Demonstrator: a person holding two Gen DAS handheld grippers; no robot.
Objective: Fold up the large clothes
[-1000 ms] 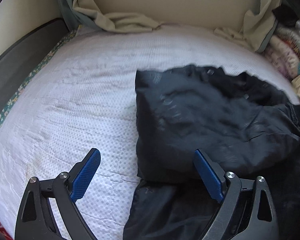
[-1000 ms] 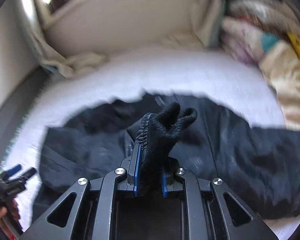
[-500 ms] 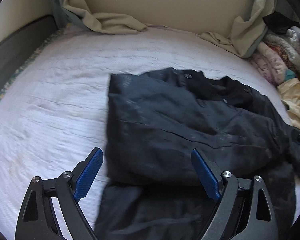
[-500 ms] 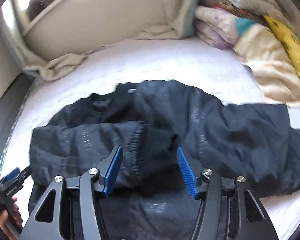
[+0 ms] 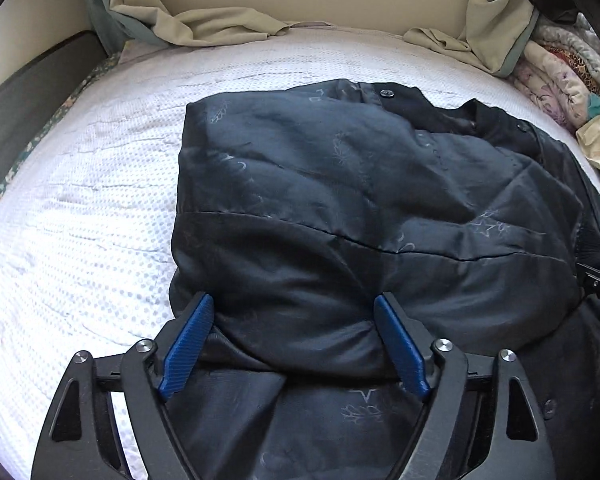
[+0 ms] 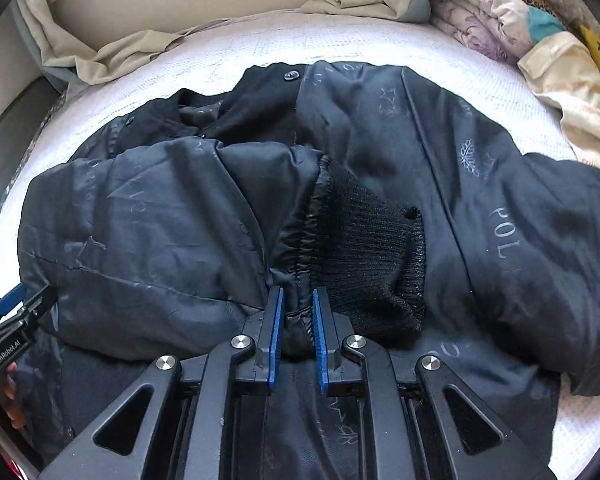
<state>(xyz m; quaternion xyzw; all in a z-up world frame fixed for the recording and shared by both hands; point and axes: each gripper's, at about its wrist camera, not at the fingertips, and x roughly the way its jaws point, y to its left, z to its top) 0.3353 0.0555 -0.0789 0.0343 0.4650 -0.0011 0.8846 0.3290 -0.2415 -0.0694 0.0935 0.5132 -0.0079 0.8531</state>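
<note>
Right wrist view: right gripper (image 6: 296, 334) jaws closing, pinching gathered seam of sleeve beside one knitted cuff (image 6: 374, 256). One black jacket (image 6: 480, 216) spread lining-up across white mattress (image 6: 380, 46). Left sleeve folded in over body; right side still spread out to the right. Left wrist view: left gripper (image 5: 294, 346) wide, closing slightly, blue pads straddling near fold of jacket, not pressing. Judged early to midway: second sleeve and lengthwise folds outstanding. Counted: one jacket, two grippers, one pile of bedding (image 6: 512, 20) far right, beige cloth (image 5: 220, 26) along far edge.
</note>
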